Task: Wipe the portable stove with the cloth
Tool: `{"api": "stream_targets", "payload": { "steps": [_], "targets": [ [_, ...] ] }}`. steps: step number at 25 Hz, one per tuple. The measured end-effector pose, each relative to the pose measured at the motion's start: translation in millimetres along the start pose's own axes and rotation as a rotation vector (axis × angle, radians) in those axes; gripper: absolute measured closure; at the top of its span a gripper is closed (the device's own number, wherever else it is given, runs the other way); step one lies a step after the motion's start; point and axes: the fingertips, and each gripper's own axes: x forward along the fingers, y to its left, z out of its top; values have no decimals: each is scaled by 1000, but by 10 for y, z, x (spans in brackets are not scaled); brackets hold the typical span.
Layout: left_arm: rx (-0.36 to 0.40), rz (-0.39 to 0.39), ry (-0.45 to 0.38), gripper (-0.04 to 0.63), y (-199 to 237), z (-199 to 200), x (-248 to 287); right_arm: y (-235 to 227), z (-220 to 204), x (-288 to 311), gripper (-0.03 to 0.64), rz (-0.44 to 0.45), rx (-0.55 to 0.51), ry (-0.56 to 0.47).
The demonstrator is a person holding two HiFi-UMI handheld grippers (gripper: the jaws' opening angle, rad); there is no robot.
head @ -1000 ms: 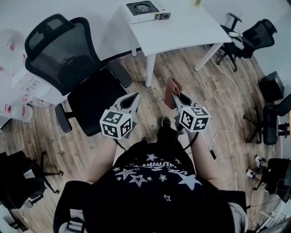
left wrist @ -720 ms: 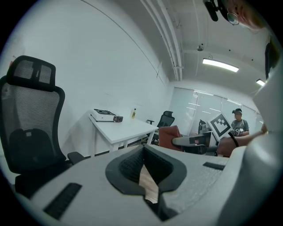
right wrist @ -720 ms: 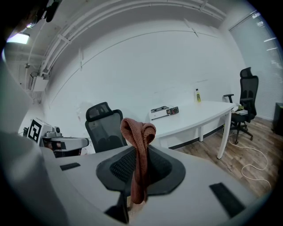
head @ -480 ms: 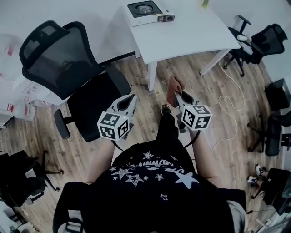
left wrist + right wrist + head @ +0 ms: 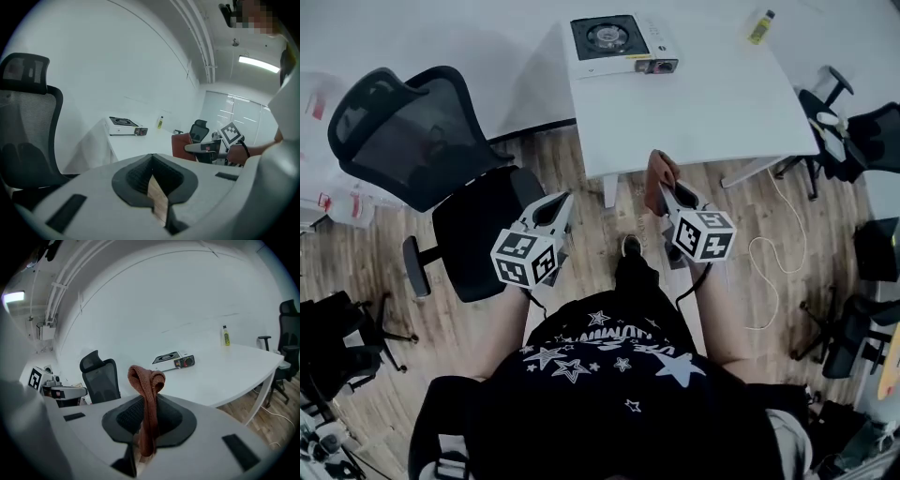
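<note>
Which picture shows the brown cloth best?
The right gripper view: the cloth sits close up, pinched in the right tongs. The head view shows only a small brown bit; the left gripper view, a far side patch.

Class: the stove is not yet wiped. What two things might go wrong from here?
The right gripper pinches the cloth by a narrow fold; it may slip or bunch when pressed.
The portable stove sits on the table, at its corner, and the left gripper, shut and empty, is not bracing it; wiping might push it off.
</note>
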Motion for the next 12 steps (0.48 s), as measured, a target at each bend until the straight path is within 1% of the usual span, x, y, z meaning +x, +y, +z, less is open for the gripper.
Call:
{"api": "stream_targets", "payload": {
  "steps": [2,7,12],
  "targets": [
    [-13,24,0,588,35,101,218,-194,168,162,558,22,1,8],
    [-4,111,0,588,196,380,773,-640,540,563,558,80,-29,41],
    [1,193,-29,588,353,686,1216,-984,828,895,558,134,-55,63]
  ]
}}
